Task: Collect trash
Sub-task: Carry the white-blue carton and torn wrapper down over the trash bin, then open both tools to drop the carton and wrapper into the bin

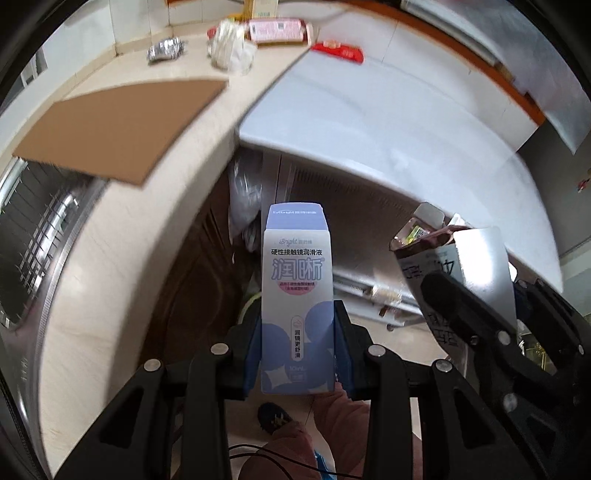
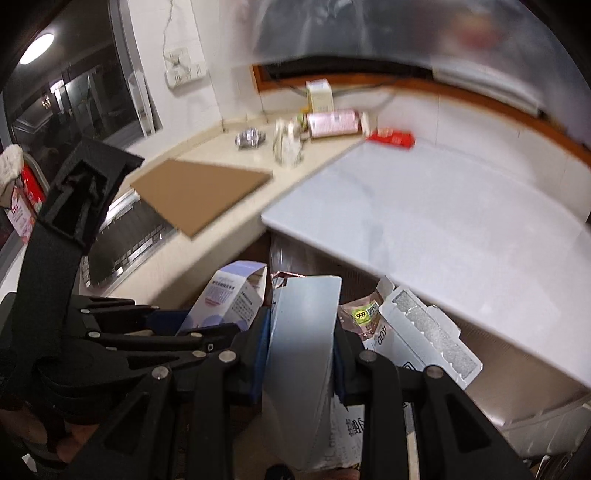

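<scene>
The left tool [image 1: 297, 347] is shut tight on a small box [image 1: 297, 295]. The box is thin card, white and pale purple, smooth, with printed writing. It stands tall between the fingers, long side pointing straight out from the tool, and its top flap is open.

The right tool [image 2: 301, 354] pinches the grey edge of a bag [image 2: 306, 332] of trash. Inside I can see a torn white carton [image 2: 424, 328] and a shiny wrapper [image 2: 364, 314]. Both look light and easy to crush.

The bag mouth sits just to the right of the box, very near. So the box likely only has to tip right and drop in. The left tool is the one that does it.

More trash waits well apart on the bench [image 1: 122, 236]: a flat brown card [image 1: 122, 125], a crumpled foil ball [image 1: 165, 50], a white scrunched bag [image 1: 231, 44], a pink box [image 1: 277, 31] and a red packet [image 1: 338, 50]. All are blurry.
</scene>
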